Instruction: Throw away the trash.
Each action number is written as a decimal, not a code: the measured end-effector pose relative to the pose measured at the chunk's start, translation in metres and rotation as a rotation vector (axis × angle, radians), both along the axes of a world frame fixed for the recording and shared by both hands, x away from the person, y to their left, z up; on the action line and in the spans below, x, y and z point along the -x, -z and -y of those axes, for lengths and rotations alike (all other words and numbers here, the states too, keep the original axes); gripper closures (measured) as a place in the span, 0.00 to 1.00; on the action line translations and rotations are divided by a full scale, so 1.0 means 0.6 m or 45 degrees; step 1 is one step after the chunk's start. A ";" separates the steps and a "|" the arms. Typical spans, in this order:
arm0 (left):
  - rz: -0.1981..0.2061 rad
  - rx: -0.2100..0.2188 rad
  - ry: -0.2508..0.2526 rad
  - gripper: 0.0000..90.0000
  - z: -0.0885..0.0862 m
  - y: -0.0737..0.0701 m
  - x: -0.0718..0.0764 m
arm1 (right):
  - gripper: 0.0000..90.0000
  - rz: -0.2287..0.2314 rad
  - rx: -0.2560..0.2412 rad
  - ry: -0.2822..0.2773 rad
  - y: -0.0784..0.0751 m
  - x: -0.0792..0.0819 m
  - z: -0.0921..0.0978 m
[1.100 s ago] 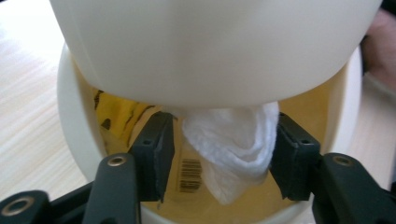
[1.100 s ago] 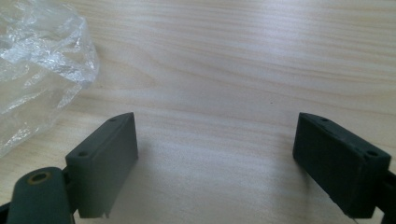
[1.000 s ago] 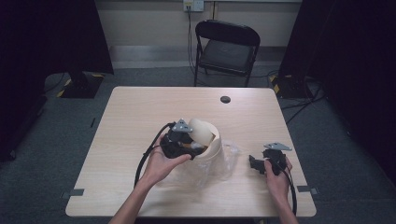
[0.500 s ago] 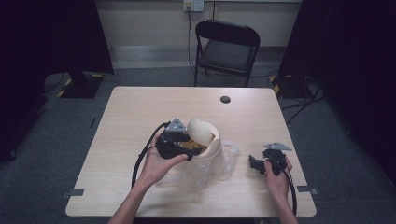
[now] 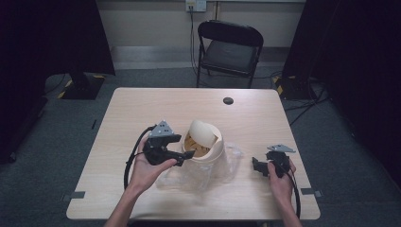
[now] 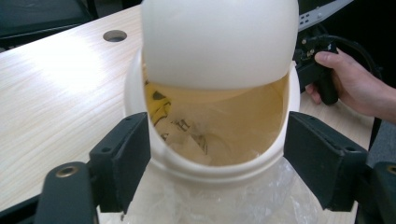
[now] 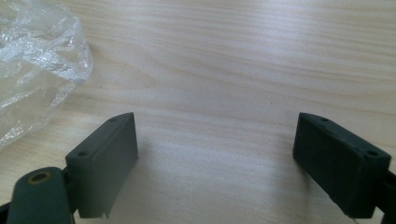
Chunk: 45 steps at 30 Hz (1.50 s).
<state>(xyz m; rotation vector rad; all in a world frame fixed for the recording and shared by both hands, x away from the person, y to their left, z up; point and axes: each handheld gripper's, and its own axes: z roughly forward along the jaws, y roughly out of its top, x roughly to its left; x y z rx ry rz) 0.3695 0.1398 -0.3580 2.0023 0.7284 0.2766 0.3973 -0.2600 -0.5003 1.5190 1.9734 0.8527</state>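
A cream bin (image 5: 204, 150) with a swing lid (image 5: 202, 132) stands near the table's middle on a crumpled clear plastic bag (image 5: 223, 166). The lid is tipped up, and paper scraps (image 6: 187, 135) show inside the bin. My left gripper (image 5: 187, 158) is open at the bin's left side. In the left gripper view the bin's rim (image 6: 210, 168) lies between the spread jaws of the left gripper (image 6: 217, 128), apart from both. My right gripper (image 5: 257, 167) rests open on the table at the right, with bare wood between its jaws in the right gripper view (image 7: 217, 135).
The wooden table (image 5: 142, 113) has a round cable hole (image 5: 228, 100) at the back. A black folding chair (image 5: 230, 49) stands beyond the far edge. The bag's edge (image 7: 37, 70) lies left of the right gripper. The other hand (image 6: 348, 84) holds its gripper behind the bin.
My left gripper has drawn back to the left, away from the bin's opening, and the lid now stands tipped up. The right gripper has stayed still.
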 end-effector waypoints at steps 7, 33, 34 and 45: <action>0.037 0.000 -0.057 0.21 -0.039 0.002 0.010 | 0.15 0.001 0.000 0.002 0.000 0.000 0.000; -0.141 -0.038 -0.430 0.19 -0.227 0.114 0.013 | 0.15 -0.001 -0.001 -0.001 0.000 0.000 0.000; -0.143 -0.072 -0.436 0.19 -0.232 0.118 0.014 | 0.15 -0.001 -0.001 -0.001 0.000 0.000 0.000; -0.275 -0.120 -0.590 0.19 -0.287 0.186 0.012 | 0.15 -0.001 -0.001 -0.001 0.000 0.000 0.000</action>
